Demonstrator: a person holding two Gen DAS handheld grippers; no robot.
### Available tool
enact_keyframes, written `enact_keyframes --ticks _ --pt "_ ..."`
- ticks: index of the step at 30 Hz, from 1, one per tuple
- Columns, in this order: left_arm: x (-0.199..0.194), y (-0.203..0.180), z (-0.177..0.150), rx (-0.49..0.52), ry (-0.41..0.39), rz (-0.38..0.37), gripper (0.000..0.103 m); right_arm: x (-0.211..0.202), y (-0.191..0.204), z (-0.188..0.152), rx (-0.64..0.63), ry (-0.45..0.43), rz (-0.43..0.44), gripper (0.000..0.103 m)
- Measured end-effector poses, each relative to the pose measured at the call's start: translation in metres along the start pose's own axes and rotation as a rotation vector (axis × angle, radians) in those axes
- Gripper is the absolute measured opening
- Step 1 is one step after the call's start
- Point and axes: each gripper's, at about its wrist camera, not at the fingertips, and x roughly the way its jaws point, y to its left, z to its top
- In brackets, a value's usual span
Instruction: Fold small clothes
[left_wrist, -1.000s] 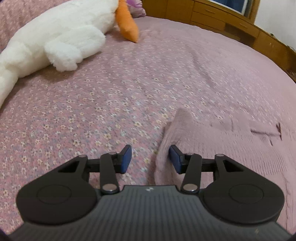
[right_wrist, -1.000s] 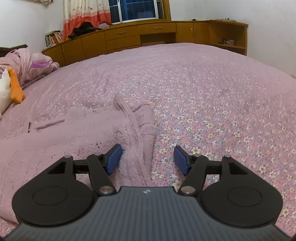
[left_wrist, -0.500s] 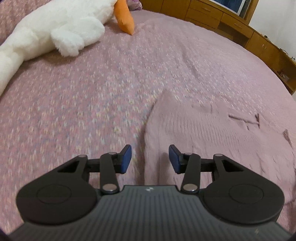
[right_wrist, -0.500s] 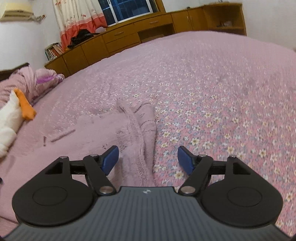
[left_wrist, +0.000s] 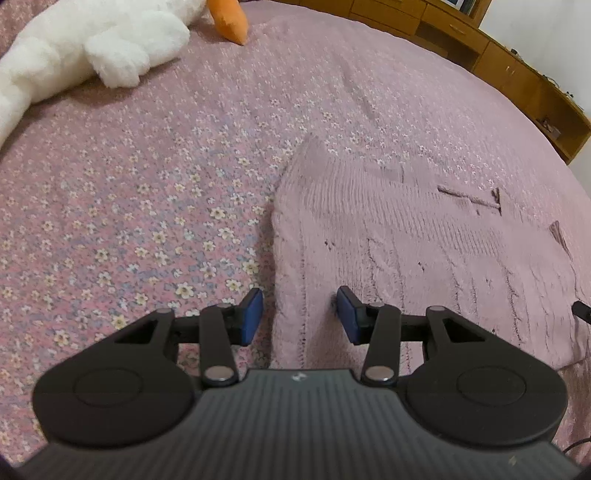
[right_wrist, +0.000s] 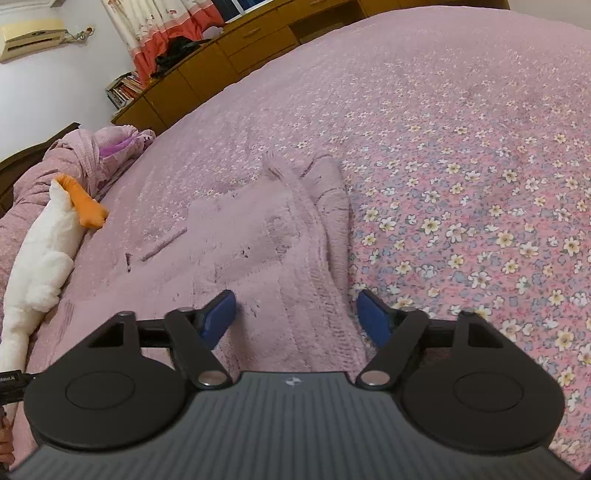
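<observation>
A small mauve knitted garment (left_wrist: 399, 236) lies spread on the floral bedspread (left_wrist: 147, 192). My left gripper (left_wrist: 300, 314) is open, its blue pads either side of the garment's left edge. In the right wrist view the same garment (right_wrist: 266, 251) shows a raised fold along its right edge. My right gripper (right_wrist: 297, 317) is open wide, straddling that right edge low over the bed. Neither holds anything.
A white plush goose with an orange beak (left_wrist: 110, 48) lies at the far left of the bed, also in the right wrist view (right_wrist: 48, 236). A bundled pink quilt (right_wrist: 85, 151) lies behind it. Wooden cabinets (right_wrist: 229, 55) line the far wall.
Both grippers have tilted down and drawn back along the garment's side edges. The right gripper has opened a little wider. The garment has not visibly moved.
</observation>
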Motion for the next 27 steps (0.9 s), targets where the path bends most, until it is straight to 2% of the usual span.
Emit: enact_keyframes --ticks 3,11,12,16,22,27 --pt "0.003 0.005 -0.001 -0.01 0.0 -0.016 0.048 0.003 0.0 -0.003 0.021 -0.001 0.001 0.053" --pt "0.003 0.004 -0.002 0.005 0.0 -0.019 0.05 0.0 -0.011 -0.006 0.134 -0.026 0.046 0.052" --pt "0.003 0.003 -0.003 0.012 -0.001 -0.016 0.05 -0.001 -0.01 -0.005 0.129 -0.029 0.05 0.049" --pt "0.003 0.003 -0.003 0.011 0.0 -0.014 0.051 0.0 0.0 -0.011 0.064 -0.05 0.028 0.048" --pt "0.005 0.0 -0.004 0.031 -0.001 -0.006 0.051 0.0 -0.019 -0.022 0.135 -0.095 0.102 0.048" --pt "0.005 -0.003 -0.005 0.052 -0.01 0.016 0.052 -0.001 -0.018 -0.025 0.134 -0.111 0.104 0.048"
